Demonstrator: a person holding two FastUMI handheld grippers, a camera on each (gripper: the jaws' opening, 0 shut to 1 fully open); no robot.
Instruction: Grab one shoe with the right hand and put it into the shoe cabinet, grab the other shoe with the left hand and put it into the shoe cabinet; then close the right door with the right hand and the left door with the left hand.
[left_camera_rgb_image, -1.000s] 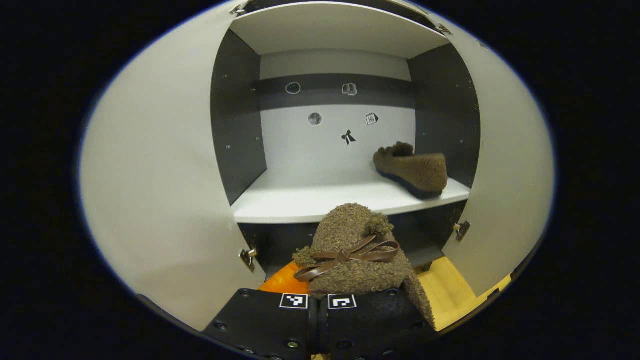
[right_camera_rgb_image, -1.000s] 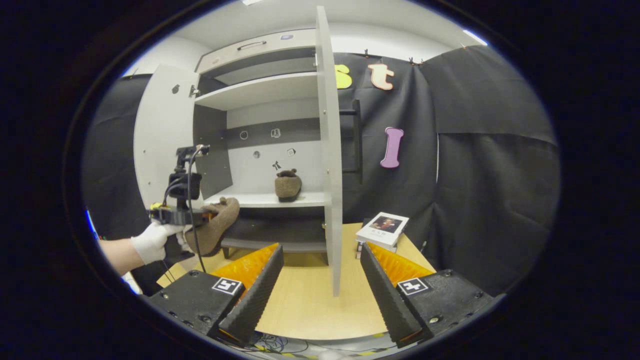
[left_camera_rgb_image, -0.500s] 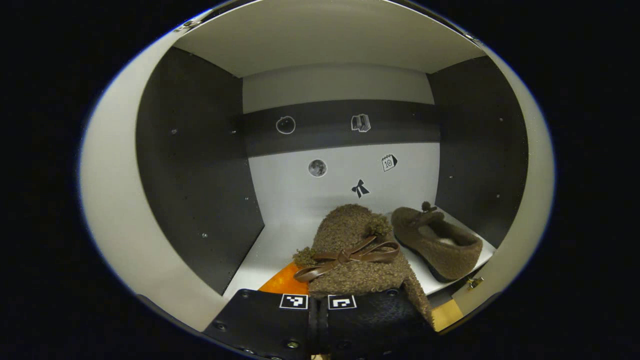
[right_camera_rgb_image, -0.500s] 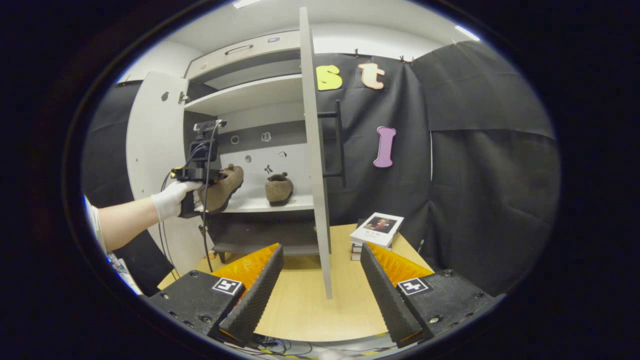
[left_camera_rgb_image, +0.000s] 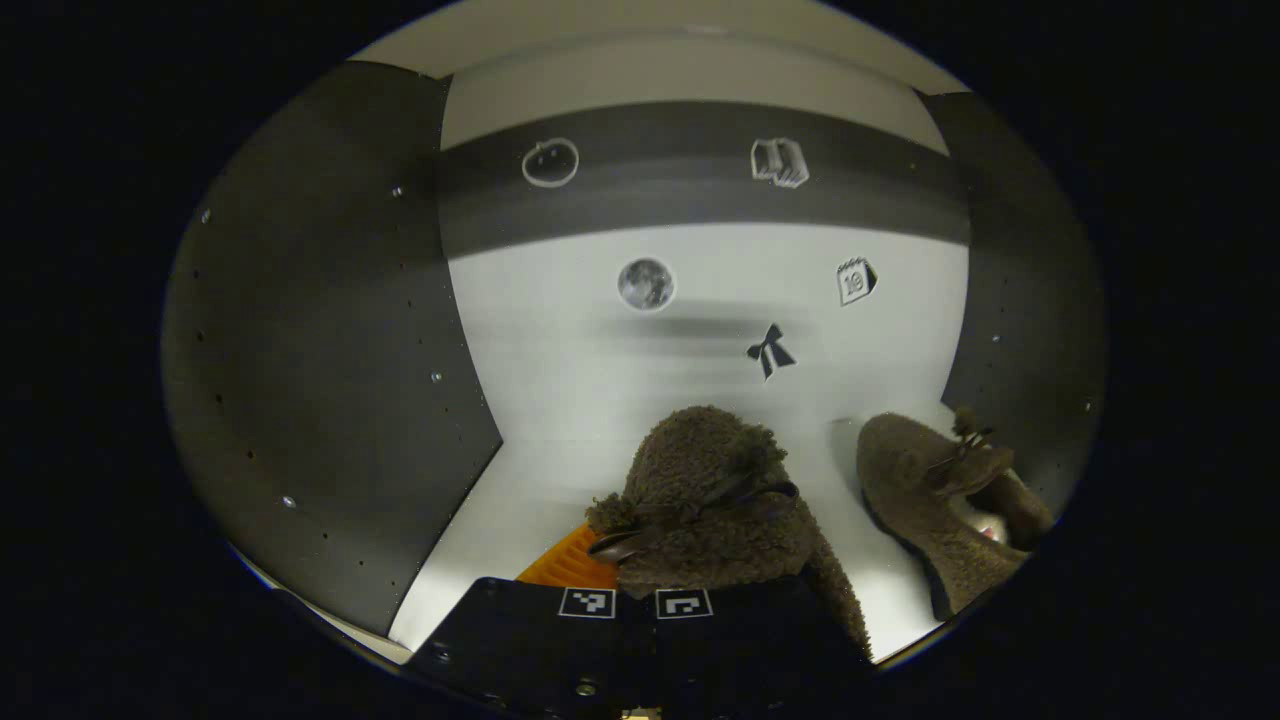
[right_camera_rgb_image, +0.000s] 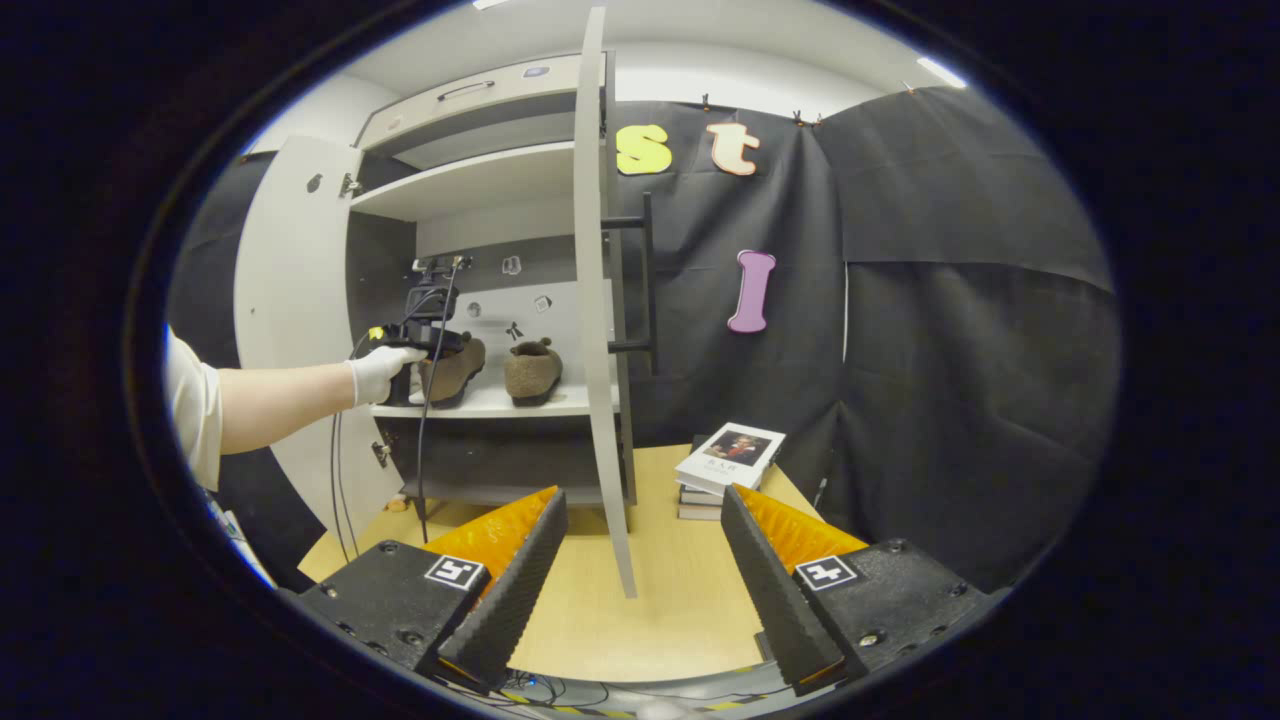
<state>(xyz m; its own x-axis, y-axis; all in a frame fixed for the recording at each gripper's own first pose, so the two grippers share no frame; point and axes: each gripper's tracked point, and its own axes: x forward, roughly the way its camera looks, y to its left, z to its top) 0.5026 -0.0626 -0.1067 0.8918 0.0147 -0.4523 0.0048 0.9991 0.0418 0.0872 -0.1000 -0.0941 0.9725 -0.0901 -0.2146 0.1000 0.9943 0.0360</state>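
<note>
Step in hand: shoe 2 going into the cabinet, left side. Left gripper (left_camera_rgb_image: 640, 575) clenched on the fuzzy brown shoe (left_camera_rgb_image: 715, 510), toe forward, deep inside the shoe cabinet (left_camera_rgb_image: 330, 330) over the white shelf (left_camera_rgb_image: 530, 440); whether the sole touches the shelf cannot be told. In the right gripper view the gloved hand (right_camera_rgb_image: 380, 360) holds that tool at shelf height, shoe beside its mate. Shoe 1 (left_camera_rgb_image: 940, 500) already sits on the shelf, just right of the held one, not touching as far as can be seen. Right gripper (right_camera_rgb_image: 640, 590) released, jaws wide, nothing between them, hanging over the wooden table (right_camera_rgb_image: 650, 590) in front of the right door (right_camera_rgb_image: 595, 300), which stands open edge-on; left door (right_camera_rgb_image: 285, 290) open too. A stack of books (right_camera_rgb_image: 725, 465) lies near the right door. Judgement: next move is to lower, let go, then back out straight so the fingers do not drag the shoe; both doors not yet closed.
</note>
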